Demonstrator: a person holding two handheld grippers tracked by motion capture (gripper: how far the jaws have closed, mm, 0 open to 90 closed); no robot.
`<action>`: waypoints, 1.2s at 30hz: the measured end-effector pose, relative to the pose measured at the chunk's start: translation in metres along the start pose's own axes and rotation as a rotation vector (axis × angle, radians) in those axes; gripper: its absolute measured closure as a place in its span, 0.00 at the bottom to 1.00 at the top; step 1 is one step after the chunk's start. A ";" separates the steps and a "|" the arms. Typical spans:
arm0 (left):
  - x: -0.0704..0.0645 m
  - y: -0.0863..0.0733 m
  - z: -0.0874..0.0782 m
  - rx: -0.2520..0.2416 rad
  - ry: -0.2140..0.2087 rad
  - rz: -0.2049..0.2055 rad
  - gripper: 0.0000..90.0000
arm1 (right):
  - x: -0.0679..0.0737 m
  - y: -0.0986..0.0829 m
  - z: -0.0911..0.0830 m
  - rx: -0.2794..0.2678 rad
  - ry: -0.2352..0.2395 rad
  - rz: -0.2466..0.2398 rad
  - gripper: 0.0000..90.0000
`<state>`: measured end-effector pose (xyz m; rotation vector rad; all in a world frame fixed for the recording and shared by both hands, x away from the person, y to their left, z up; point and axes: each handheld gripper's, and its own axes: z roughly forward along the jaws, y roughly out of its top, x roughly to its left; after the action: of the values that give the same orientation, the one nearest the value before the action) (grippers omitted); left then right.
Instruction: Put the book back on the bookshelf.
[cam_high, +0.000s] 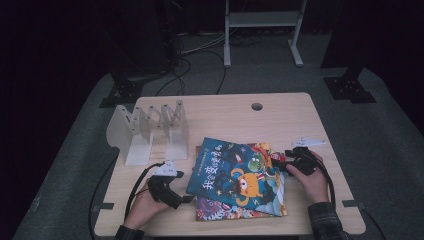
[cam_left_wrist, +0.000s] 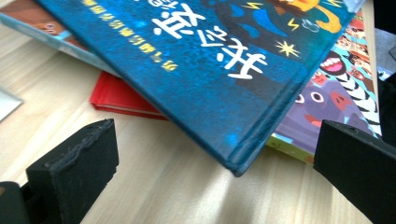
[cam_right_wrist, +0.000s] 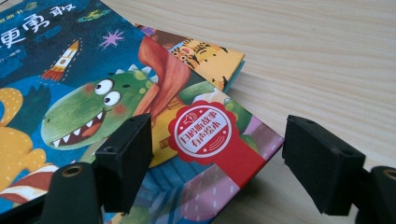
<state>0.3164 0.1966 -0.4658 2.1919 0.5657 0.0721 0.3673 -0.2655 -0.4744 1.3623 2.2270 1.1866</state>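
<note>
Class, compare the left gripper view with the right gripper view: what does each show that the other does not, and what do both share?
Left gripper view: a red book low in the stack and the blue book's spine corner between open jaws. Right gripper view: a green dinosaur, a rocket and a red round seal on that cover. Both: the blue book lying on the wooden table.

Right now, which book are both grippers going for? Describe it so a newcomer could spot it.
On the wooden table, right of the white rack, lies a loose pile of picture books. It is the top book, lying between the left gripper and the right gripper. Unlike the red and purple covers beneath, it is dark blue, with white lettering, an orange monster and a green dinosaur.
</note>
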 end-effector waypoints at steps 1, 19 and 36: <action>0.001 0.000 -0.001 -0.003 0.007 -0.005 0.00 | 0.000 0.000 0.000 0.001 0.002 0.000 0.26; 0.016 -0.010 -0.019 -0.037 0.070 -0.070 0.00 | 0.042 0.010 0.017 0.021 0.028 -0.103 0.27; 0.021 -0.017 -0.019 -0.019 0.079 -0.097 0.00 | 0.064 0.016 0.026 0.027 0.044 -0.163 0.29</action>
<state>0.3243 0.2287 -0.4692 2.1472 0.7124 0.1122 0.3592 -0.1955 -0.4666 1.1494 2.3421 1.1434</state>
